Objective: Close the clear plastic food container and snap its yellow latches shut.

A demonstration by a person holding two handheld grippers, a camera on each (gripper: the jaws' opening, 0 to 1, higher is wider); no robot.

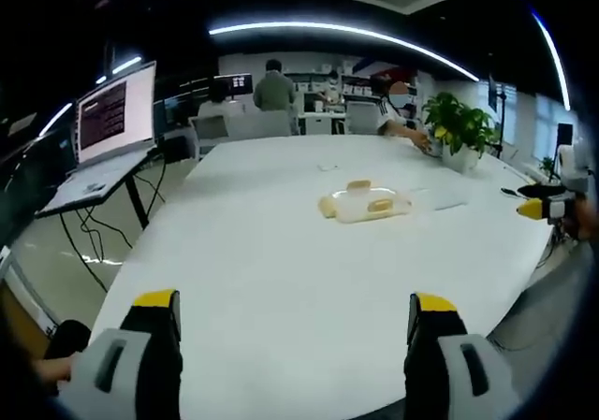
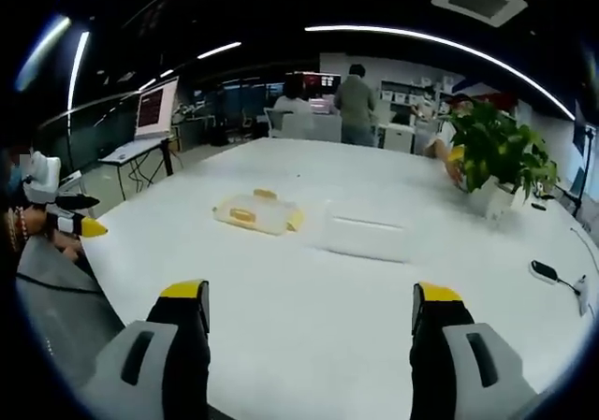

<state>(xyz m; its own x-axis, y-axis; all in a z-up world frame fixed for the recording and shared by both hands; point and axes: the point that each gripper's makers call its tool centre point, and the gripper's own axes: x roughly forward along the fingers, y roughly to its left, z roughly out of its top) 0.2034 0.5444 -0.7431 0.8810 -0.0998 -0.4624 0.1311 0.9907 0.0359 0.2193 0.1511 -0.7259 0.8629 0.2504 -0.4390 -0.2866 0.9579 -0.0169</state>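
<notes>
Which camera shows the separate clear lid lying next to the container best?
The right gripper view: the clear lid lies flat beside the container, its outline fairly distinct. In the left gripper view the lid is a faint patch beyond the container.

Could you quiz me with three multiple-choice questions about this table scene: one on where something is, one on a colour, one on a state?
1. Where does the potted plant stand?
A. on the white table
B. on the floor
C. on a chair

2. What colour are the latches on the clear container?
A. red
B. yellow
C. blue

3. How do the jaws of the right gripper stand?
A. shut on the container
C. shut on the plant
B. open, holding nothing

Answers: 1 A, its white pot rests on the tabletop near the far edge. 2 B, yellow tabs show on the container's sides. 3 B, the two yellow-tipped jaws stand wide apart with bare table between them, and the container lies well beyond them.
</notes>
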